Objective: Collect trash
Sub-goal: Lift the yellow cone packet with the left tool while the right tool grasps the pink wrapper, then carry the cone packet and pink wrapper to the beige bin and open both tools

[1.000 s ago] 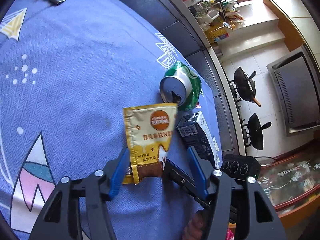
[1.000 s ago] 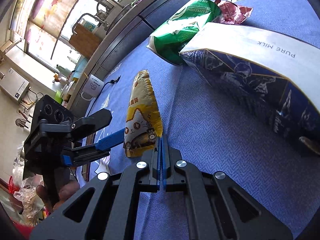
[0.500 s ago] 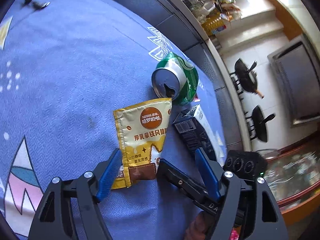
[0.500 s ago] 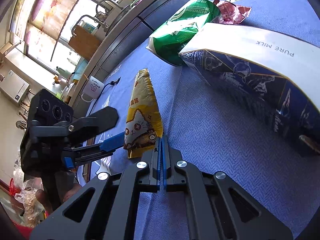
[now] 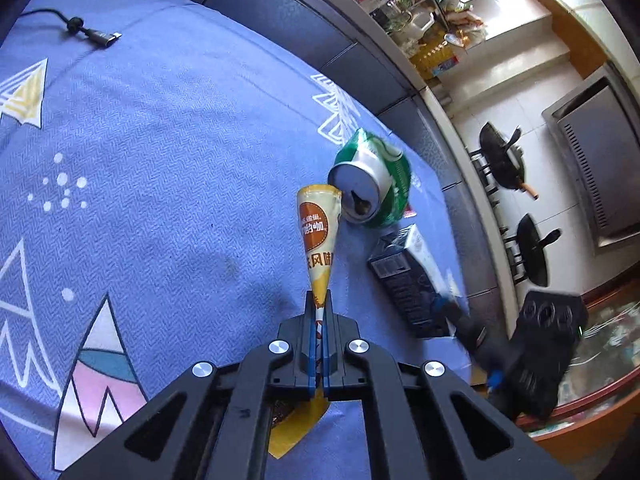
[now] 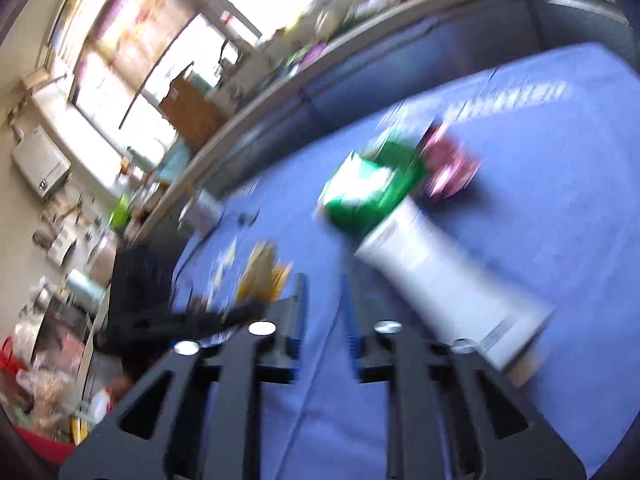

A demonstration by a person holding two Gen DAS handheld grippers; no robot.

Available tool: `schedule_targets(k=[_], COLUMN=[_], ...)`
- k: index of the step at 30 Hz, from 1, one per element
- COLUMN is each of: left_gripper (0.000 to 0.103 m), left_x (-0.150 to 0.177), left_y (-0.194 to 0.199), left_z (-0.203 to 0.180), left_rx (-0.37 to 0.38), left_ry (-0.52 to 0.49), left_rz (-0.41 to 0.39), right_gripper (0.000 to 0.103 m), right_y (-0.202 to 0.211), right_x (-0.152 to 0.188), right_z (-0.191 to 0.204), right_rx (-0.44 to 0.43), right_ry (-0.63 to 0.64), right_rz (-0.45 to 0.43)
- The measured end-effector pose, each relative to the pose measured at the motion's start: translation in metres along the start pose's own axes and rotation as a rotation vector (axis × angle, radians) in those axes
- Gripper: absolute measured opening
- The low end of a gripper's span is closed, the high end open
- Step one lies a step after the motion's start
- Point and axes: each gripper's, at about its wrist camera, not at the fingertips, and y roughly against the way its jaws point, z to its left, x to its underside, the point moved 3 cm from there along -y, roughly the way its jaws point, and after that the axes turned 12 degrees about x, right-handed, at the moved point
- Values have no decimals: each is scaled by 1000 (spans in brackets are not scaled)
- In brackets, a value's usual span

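Note:
My left gripper (image 5: 319,308) is shut on a yellow coffee sachet (image 5: 318,236), which stands pinched edge-on above the blue tablecloth (image 5: 160,184). A crushed green can (image 5: 372,184) lies just beyond it, and a dark milk carton (image 5: 412,276) lies to the right. The right wrist view is blurred: my right gripper (image 6: 322,308) is partly open and empty above the cloth, with the milk carton (image 6: 448,280) to its right, the green can (image 6: 372,192) and a red wrapper (image 6: 448,164) beyond, and the sachet (image 6: 264,276) at left.
A black cable plug (image 5: 94,34) lies at the far left of the cloth. The table edge (image 5: 452,184) runs down the right, with floor and stools below. The right gripper's body (image 5: 540,344) is at lower right of the left view.
My left gripper closed on the sachet and lifted it edge-on. My right gripper let go of the sachet, opened a little and pulled back and up, moving fast.

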Motion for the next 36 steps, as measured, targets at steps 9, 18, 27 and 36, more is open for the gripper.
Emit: schedule_targets(k=[9, 18, 27, 36], left_gripper=[2, 2, 2, 2], left_x=[7, 15, 29, 69], left_y=[-13, -20, -61, -167], left_z=[-21, -41, -96, -174], left_rx=[72, 42, 64, 94], left_ry=[-12, -51, -154, -292], left_rz=[46, 79, 173, 406], right_gripper=[33, 1, 1, 1], right_y=[-71, -85, 33, 145], right_x=[-71, -75, -27, 41], right_z=[-104, -101, -157, -228], right_rx=[59, 10, 37, 81], right_ry=[-238, -242, -362, -484], right_rz=[171, 166, -54, -232])
